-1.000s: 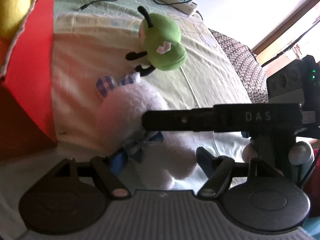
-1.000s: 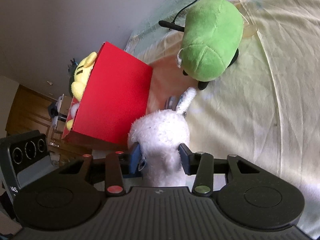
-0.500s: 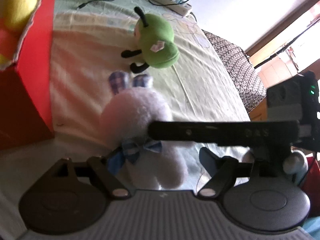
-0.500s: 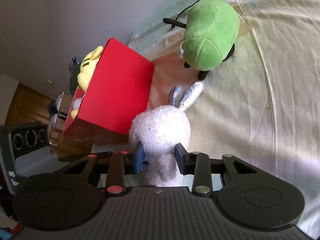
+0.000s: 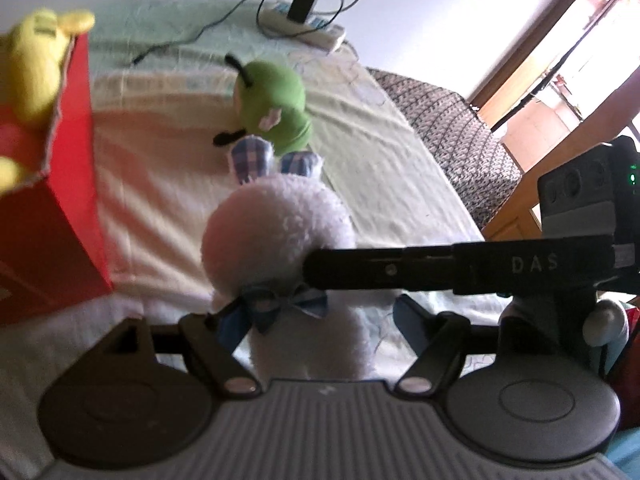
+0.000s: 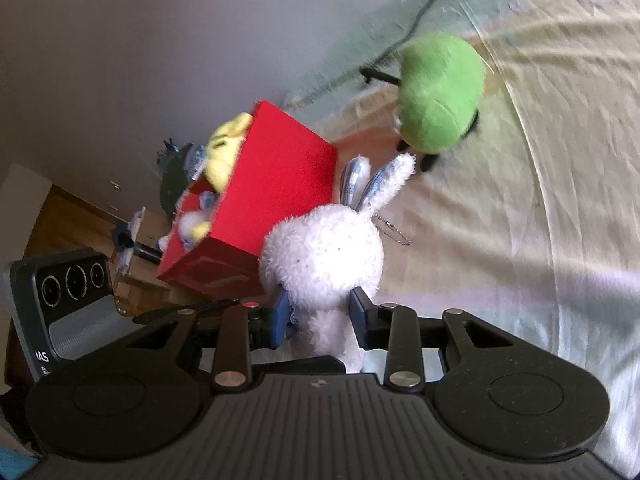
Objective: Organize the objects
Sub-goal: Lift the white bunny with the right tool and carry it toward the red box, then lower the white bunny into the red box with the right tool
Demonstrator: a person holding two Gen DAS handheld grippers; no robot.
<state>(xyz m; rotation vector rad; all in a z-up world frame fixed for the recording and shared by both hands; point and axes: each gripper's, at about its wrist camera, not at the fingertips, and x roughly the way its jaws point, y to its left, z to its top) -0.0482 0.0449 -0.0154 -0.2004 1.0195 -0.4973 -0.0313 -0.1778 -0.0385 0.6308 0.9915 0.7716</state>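
White rabbit (image 6: 324, 252) is clamped in right gripper (image 6: 320, 316) beside red box (image 6: 276, 184); left gripper (image 5: 316, 320) is held open around it, bed (image 6: 540, 200) bare to the right.

A bed (image 5: 380, 184) covered by a pale yellow-green sheet. A green plush toy (image 5: 276, 108) lies on it near the middle. A red box (image 5: 60, 216) stands on the sheet at the left. A white power strip (image 5: 304, 28) and its black cable (image 5: 176, 42) lie at the far end.
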